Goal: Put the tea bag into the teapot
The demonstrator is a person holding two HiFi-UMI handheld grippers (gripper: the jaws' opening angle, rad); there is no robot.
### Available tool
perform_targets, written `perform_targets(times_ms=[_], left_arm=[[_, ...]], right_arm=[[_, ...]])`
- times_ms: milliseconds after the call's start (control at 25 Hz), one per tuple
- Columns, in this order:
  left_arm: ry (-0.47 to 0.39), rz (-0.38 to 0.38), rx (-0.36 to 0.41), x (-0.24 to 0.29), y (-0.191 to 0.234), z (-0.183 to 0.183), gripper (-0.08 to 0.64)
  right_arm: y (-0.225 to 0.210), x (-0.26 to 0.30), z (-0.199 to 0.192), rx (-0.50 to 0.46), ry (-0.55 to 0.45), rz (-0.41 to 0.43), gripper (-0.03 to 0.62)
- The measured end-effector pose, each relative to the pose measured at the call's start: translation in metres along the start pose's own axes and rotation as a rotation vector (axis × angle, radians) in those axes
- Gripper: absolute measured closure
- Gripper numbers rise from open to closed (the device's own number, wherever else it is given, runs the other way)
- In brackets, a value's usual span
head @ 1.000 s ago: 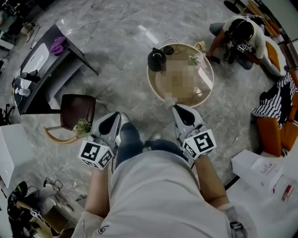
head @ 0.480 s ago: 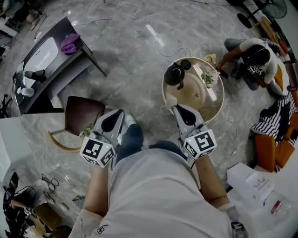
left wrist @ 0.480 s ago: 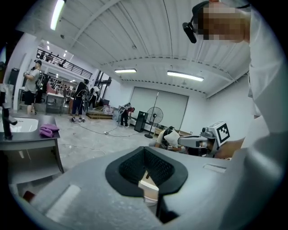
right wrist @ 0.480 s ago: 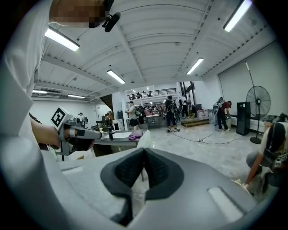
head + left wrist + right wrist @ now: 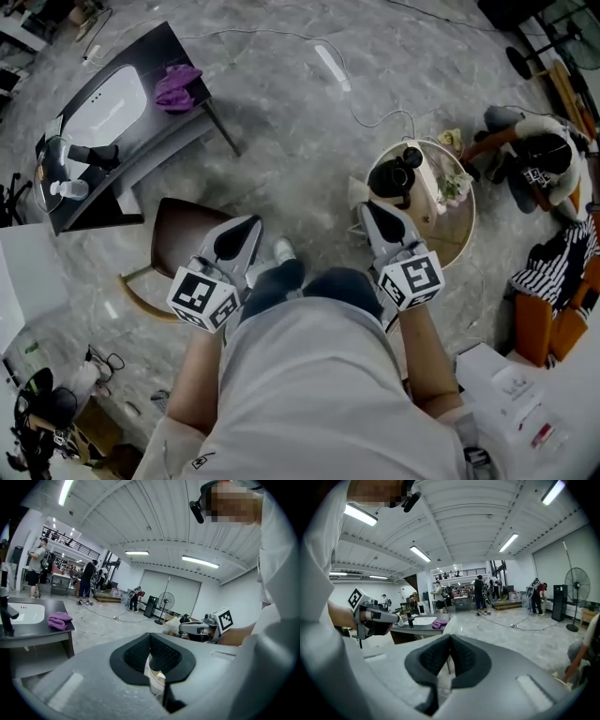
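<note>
Above a grey marbled floor (image 5: 291, 122), a person holds two tongs pointing forward. At far left, a dark table (image 5: 150, 141), rectangular and matte, carries a white oval basin (image 5: 103, 101) and a crumpled purple cloth (image 5: 178, 86). Next, the left gripper (image 5: 246, 230), grey plastic with black ribbed pads, hangs over a brown chair (image 5: 178, 239) with a curved pale frame; its jaws are pressed together on nothing. The right gripper (image 5: 373, 214) is likewise closed and empty. Just beside its tips, a round table (image 5: 445, 230) of pale wood bears the glossy black teapot (image 5: 394, 178) near its left edge. The tea bag cannot be picked out among the small items there. Half a second earlier that table lay straight ahead of the right gripper; it now sits further right.
</note>
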State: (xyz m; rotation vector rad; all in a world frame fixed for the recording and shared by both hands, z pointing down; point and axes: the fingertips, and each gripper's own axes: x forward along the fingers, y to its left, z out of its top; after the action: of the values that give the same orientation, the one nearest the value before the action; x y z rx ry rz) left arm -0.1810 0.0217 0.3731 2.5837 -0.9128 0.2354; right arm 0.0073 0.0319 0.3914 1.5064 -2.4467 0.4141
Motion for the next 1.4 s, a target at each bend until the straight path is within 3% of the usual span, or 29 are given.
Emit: perform_targets(times_ms=[320, 640, 1040, 1400], left_arm=[[0.022, 0.026, -0.040, 0.008, 0.042, -0.001, 0.554], [0.076, 0.067, -0.057, 0.051, 0.052, 0.000, 0.554], [0.177, 0.114, -0.101, 0.123, 0.043, -0.013, 0.554], [0.217, 0.144, -0.141, 0.169, 0.039, -0.024, 0.554]], right_arm=[[-0.010, 0.058, 0.000, 0.005, 0.059, 0.022, 0.589], [-0.056, 0.087, -0.022, 0.040, 0.120, 0.046, 0.589], [-0.149, 0.098, -0.085, 0.070, 0.268, 0.068, 0.589], [-0.219, 0.089, -0.158, 0.051, 0.435, 0.054, 0.589]])
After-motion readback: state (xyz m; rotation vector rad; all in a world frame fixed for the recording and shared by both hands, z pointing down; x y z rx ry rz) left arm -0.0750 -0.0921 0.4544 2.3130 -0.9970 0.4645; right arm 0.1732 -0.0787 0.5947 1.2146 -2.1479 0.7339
